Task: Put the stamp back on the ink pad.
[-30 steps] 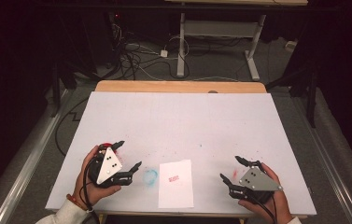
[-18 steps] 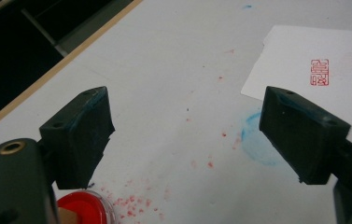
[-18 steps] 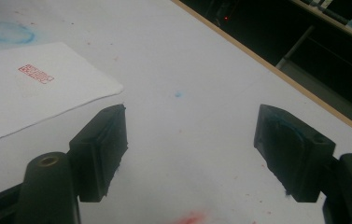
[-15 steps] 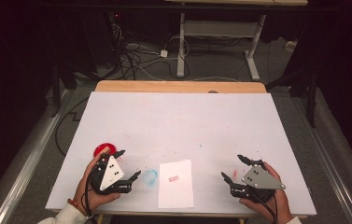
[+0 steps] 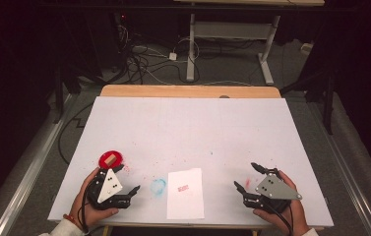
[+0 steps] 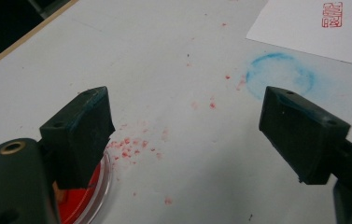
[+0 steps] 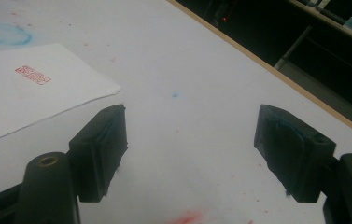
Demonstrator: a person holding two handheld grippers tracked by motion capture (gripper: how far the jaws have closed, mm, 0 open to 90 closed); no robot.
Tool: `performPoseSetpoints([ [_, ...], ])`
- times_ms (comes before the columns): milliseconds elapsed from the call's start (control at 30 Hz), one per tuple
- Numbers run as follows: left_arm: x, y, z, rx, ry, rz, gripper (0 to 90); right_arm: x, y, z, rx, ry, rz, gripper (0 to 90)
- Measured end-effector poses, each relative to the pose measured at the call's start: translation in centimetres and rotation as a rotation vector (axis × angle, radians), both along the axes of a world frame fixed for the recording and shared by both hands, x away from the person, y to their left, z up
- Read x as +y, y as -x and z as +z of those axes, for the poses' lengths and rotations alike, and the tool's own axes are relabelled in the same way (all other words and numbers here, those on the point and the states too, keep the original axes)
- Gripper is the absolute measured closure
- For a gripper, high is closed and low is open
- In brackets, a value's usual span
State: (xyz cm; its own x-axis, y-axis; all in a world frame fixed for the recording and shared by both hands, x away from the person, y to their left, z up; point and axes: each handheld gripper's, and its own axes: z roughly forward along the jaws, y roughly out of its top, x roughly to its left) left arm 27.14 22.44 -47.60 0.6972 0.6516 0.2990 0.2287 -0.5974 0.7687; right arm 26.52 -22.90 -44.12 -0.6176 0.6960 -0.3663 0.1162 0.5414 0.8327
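The left tool [image 5: 124, 189] gapes wide beside the ink pad [image 5: 110, 159]. The small stamp [image 5: 108, 160] on it looks light and rigid; grip its sides.

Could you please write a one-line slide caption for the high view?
Both open grippers, left and right, rest beside stamped paper; red ink pad nearby.

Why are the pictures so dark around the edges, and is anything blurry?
High view: the white table is lit, the floor beyond dim. Left gripper view: the red round ink dish is blurred, the blue ring stain soft. Right gripper view: the white stamped paper is sharp.
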Motion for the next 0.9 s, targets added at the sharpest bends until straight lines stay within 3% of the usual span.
performPoseSetpoints([
  [367, -0.12, 0.4, 0.02, -0.007, -0.006, -0.013, 17.0, 0.37, 0.13, 0.2, -0.015, 0.016, 0.003, 26.0],
  [900, -0.49, 0.21, 0.03, 0.005, -0.003, -0.025, 17.0, 0.31, -0.03, 0.01, -0.003, 0.016, 0.005, 26.2],
])
